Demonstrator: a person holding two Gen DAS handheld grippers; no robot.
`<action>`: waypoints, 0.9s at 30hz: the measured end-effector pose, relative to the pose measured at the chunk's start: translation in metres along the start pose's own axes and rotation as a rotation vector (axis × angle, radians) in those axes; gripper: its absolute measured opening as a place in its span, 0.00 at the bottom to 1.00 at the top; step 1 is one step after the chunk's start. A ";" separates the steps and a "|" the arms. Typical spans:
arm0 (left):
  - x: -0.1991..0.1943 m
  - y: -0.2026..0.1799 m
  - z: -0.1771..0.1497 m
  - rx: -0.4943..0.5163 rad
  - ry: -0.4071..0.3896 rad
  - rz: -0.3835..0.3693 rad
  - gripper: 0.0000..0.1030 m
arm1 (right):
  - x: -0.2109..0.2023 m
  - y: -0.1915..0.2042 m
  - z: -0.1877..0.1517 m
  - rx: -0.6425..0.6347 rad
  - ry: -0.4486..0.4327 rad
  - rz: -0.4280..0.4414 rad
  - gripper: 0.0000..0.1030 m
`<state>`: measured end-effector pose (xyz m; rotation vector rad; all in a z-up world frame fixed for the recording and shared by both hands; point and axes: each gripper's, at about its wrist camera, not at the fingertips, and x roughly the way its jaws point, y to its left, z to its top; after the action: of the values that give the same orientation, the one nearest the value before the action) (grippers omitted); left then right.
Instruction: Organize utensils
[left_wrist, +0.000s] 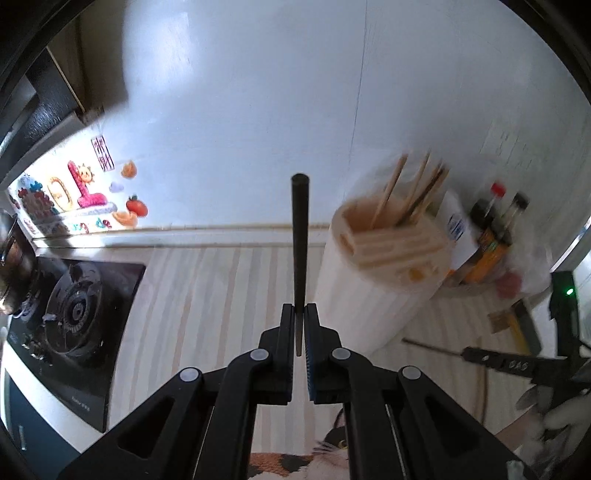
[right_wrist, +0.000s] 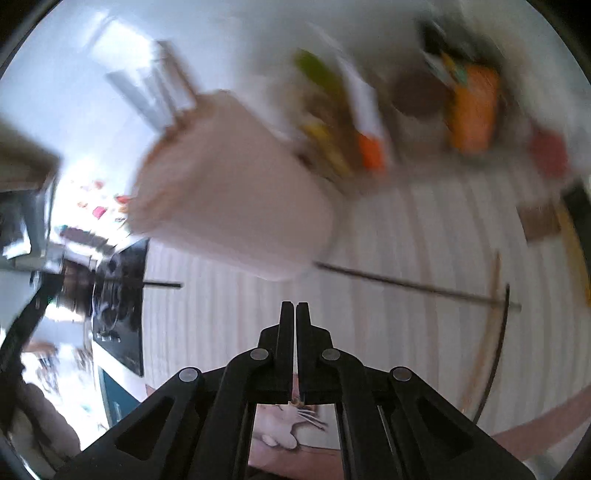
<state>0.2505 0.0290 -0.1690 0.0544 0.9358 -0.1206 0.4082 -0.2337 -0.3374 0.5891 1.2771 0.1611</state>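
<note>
My left claw (left_wrist: 299, 314) clamped on upright black chopstick (left_wrist: 300, 236) | right claw (right_wrist: 294, 314) together, holding nothing | holder (left_wrist: 388, 254) beside, on worktop (left_wrist: 207, 295) | hob (left_wrist: 74, 310) lettering unreadable

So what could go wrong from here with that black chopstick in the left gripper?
1. The left gripper pinches the black chopstick only near its tip, so it could pivot or slip out.
2. The utensil holder already holds several sticks, which could block insertion.
3. Loose chopsticks lie on the counter near the right gripper, easily knocked.
</note>
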 end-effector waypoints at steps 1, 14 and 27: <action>0.010 0.000 -0.002 -0.004 0.020 0.007 0.02 | 0.005 -0.007 -0.001 0.007 0.012 -0.017 0.02; 0.082 -0.021 -0.012 0.022 0.096 0.115 0.02 | 0.118 0.004 0.023 -0.584 0.255 -0.448 0.51; 0.085 -0.019 -0.004 -0.037 0.082 0.142 0.02 | 0.162 -0.015 0.031 -0.540 0.443 -0.399 0.08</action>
<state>0.2948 0.0042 -0.2400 0.0924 1.0129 0.0307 0.4830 -0.1862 -0.4778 -0.1821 1.6685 0.3010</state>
